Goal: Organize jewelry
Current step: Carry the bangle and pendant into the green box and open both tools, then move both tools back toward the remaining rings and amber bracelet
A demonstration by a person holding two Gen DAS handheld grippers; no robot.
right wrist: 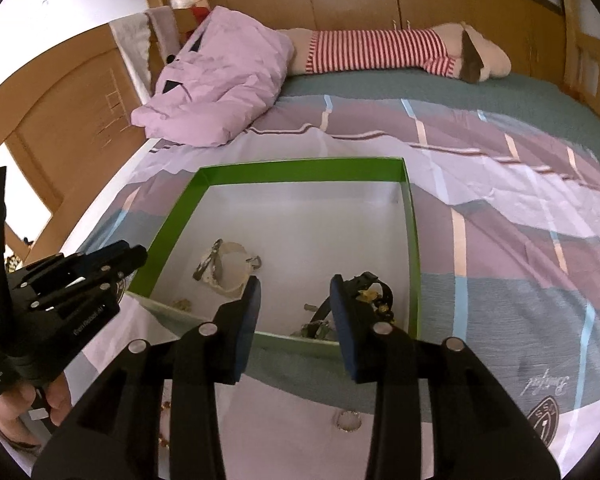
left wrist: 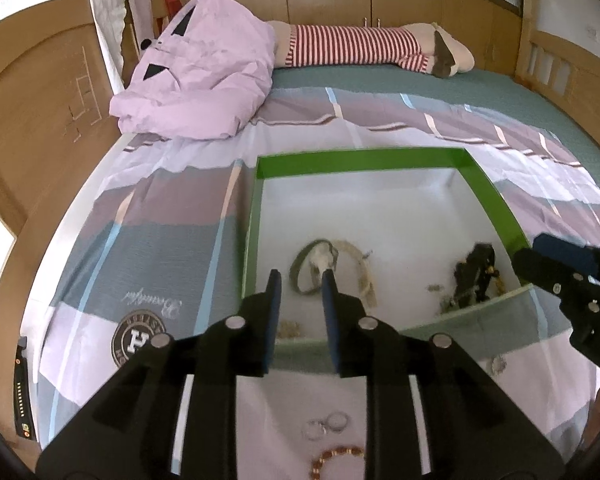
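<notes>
1. Left wrist view: left gripper [left wrist: 300,276] hangs over the near edge of the green box [left wrist: 496,196], which sits on the striped bedspread [left wrist: 140,248]. Its jaws stand a little apart with nothing between them; the green strap [left wrist: 300,276] and a pale corded piece [left wrist: 362,270] lie on the white floor of the box just beyond the tips. A dark tangled piece [left wrist: 474,274] lies in the box's right corner.

2. Same view, near side: two silver rings [left wrist: 326,426] and a beaded bracelet [left wrist: 336,458] lie on the bedspread outside the box, below the gripper — not yet put away.

3. Right wrist view: right gripper [right wrist: 296,284] is parted moderately wide and grips nothing. The dark tangled piece [right wrist: 370,292] rests in the box just past the right finger, seemingly free of the pads, though that finger hides part of it. A sparkly ring [right wrist: 349,422] lies on the bedspread under this gripper, outside the box's near wall.

4. Step in hand, as I judge it: both grippers look empty after a drop into the box, so the next pick-up is due.

5. Next move calls for pulling back and down to the loose pieces on the cover — small, flat rings on soft cloth, so a low, narrow pinch without snagging the fabric.
</notes>
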